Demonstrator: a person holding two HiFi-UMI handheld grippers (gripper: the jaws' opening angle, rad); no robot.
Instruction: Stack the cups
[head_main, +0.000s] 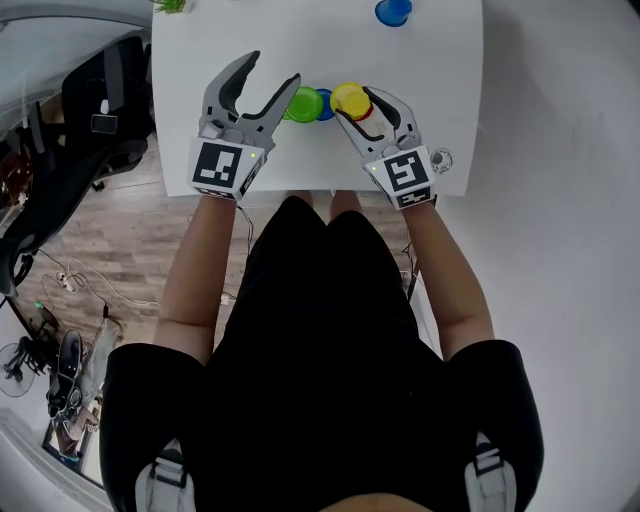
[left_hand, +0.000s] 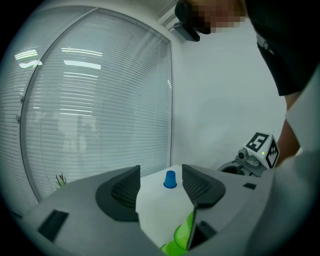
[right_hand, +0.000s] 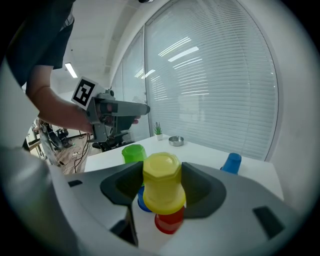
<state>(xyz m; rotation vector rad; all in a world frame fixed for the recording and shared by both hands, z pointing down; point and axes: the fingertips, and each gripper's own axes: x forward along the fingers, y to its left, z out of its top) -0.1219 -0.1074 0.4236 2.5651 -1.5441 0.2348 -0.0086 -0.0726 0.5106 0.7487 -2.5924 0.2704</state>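
Observation:
My right gripper (head_main: 353, 103) (right_hand: 161, 189) is shut on an upside-down yellow cup (head_main: 348, 95) (right_hand: 161, 172). It holds the cup over a red cup (head_main: 366, 113) (right_hand: 169, 223); I cannot tell whether the two touch. A blue cup (head_main: 326, 104) (right_hand: 142, 201) stands just left of them, and a green cup (head_main: 303, 104) (right_hand: 132, 152) left of that. My left gripper (head_main: 271, 72) (left_hand: 161, 187) is open and empty, with the green cup (left_hand: 181, 234) beside its right jaw. A second blue cup (head_main: 393, 10) (left_hand: 170, 179) (right_hand: 231, 163) stands alone at the far side.
The white table (head_main: 420, 60) has its near edge at my wrists. A small metal ashtray (head_main: 440, 158) (right_hand: 175, 141) sits near the front right corner and a small plant (head_main: 170, 5) (right_hand: 158, 130) at the far left corner. A black chair (head_main: 105, 100) stands left of the table.

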